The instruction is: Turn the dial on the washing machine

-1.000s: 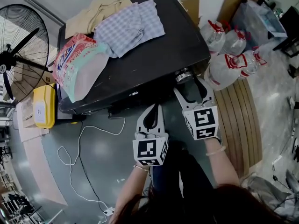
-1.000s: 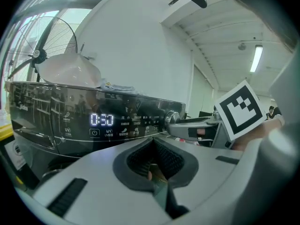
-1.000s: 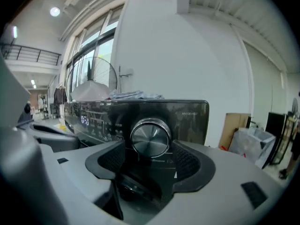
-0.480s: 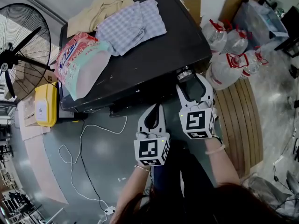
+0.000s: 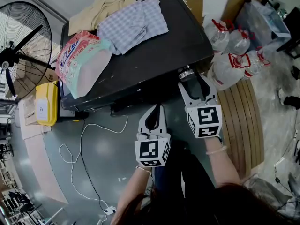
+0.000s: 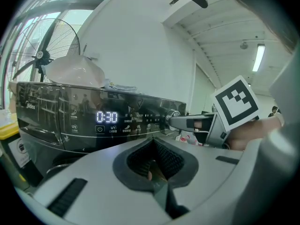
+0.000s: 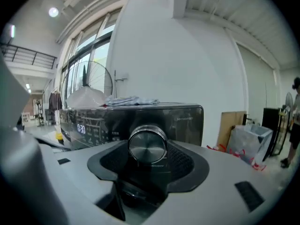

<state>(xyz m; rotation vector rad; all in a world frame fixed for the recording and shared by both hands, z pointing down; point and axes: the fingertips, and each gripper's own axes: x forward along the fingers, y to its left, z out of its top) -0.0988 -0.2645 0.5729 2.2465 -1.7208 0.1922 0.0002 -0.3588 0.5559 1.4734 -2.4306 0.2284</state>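
From my head view, the washing machine (image 5: 154,55) fills the top of the picture. Its dial (image 5: 185,73) sits at the right end of the front edge, half hidden by the overhanging lid. The detergent bag (image 5: 79,62) on the lid has red lettering, which I can't read from here, and the white label on the yellow container (image 5: 44,104) is just as unclear. Both forearms come up from the bottom edge with the marker cubes facing up. The right gripper (image 5: 190,80) reaches the dial, and the left gripper (image 5: 158,109) hangs back near the front panel with its tips together.

In the left gripper view the lit display (image 6: 107,117) reads 0:30. A small logo at the panel's left end looks like Midea, and there is a UV mark by the power symbol. The icon row is too fine to read. My left gripper's (image 6: 153,146) pads are closed on nothing. Beyond it the right gripper (image 6: 187,122) meets the dial (image 6: 172,116), cutting off part of the knob.

In the right gripper view the chrome dial (image 7: 147,145) sits squarely between the right gripper's (image 7: 147,150) pads. The jaws have just been closing and now press on its sides at a wide spread. The print under the knob and at the panel's upper right is illegible.
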